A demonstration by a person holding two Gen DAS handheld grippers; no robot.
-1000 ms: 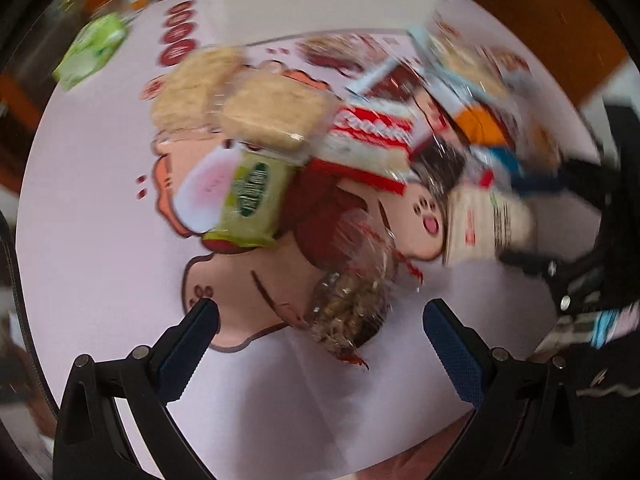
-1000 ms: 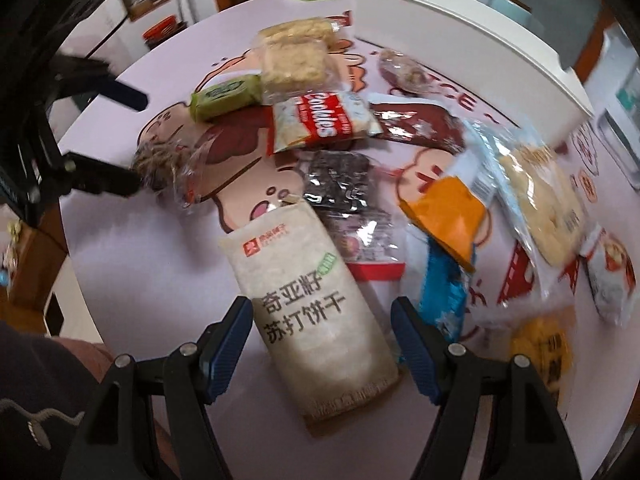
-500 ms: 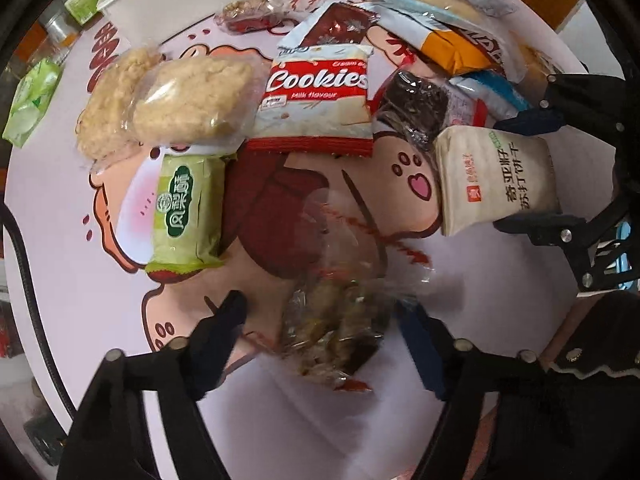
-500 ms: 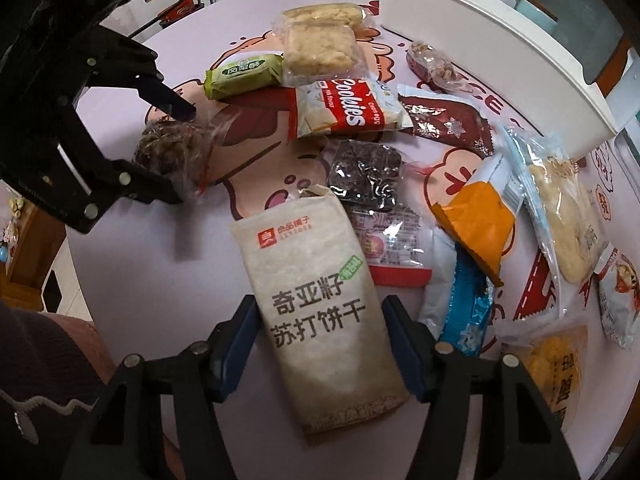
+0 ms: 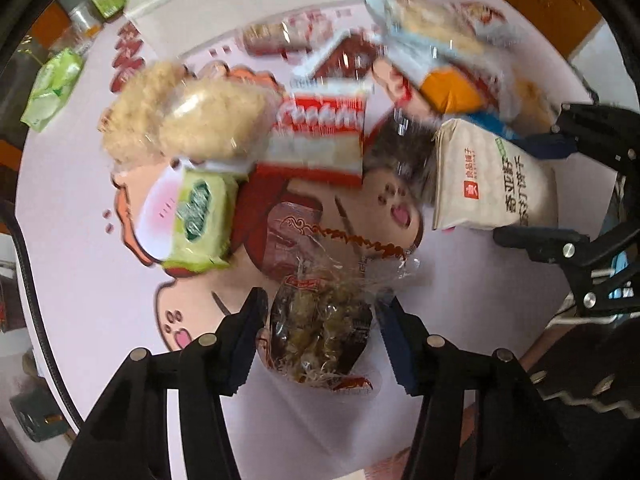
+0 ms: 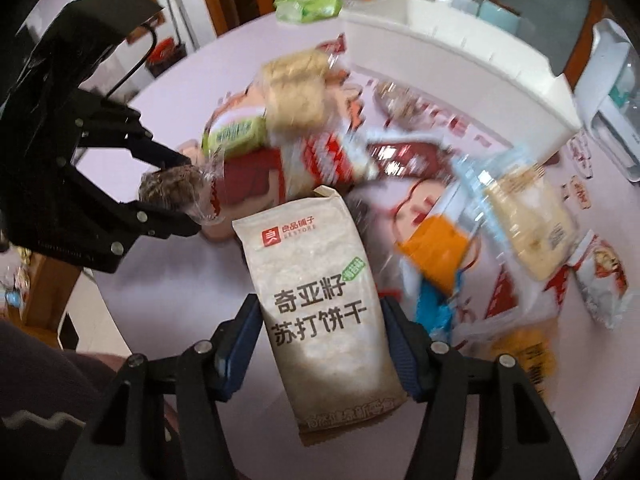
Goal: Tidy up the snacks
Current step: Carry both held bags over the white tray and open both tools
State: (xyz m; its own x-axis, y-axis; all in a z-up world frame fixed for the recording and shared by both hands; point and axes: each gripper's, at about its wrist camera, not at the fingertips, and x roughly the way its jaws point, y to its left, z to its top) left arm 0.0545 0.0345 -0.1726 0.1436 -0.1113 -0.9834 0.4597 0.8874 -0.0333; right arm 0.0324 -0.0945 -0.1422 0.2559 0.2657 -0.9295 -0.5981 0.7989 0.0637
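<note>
My left gripper [image 5: 320,332] is shut on a clear bag of brown nut snacks [image 5: 320,336] and holds it just above the pink table; it also shows in the right wrist view [image 6: 172,190]. My right gripper [image 6: 320,340] is shut on a beige cracker pack with Chinese print [image 6: 320,304], lifted off the table; the pack shows in the left wrist view [image 5: 492,184]. Several other snacks lie behind: a green pack [image 5: 198,220], a red Cookies pack [image 5: 320,136], pale rice cakes [image 5: 188,116] and an orange pack [image 6: 432,252].
A long white tray [image 6: 460,52] stands at the far side of the round pink table [image 5: 72,184]. A green tissue pack [image 6: 308,4] and bottles sit behind it. A white appliance [image 6: 616,120] stands at the far right. The table edge is near me.
Both grippers closed from open: the left onto the nut bag, the right onto the cracker pack. Both packs have lifted off the table.
</note>
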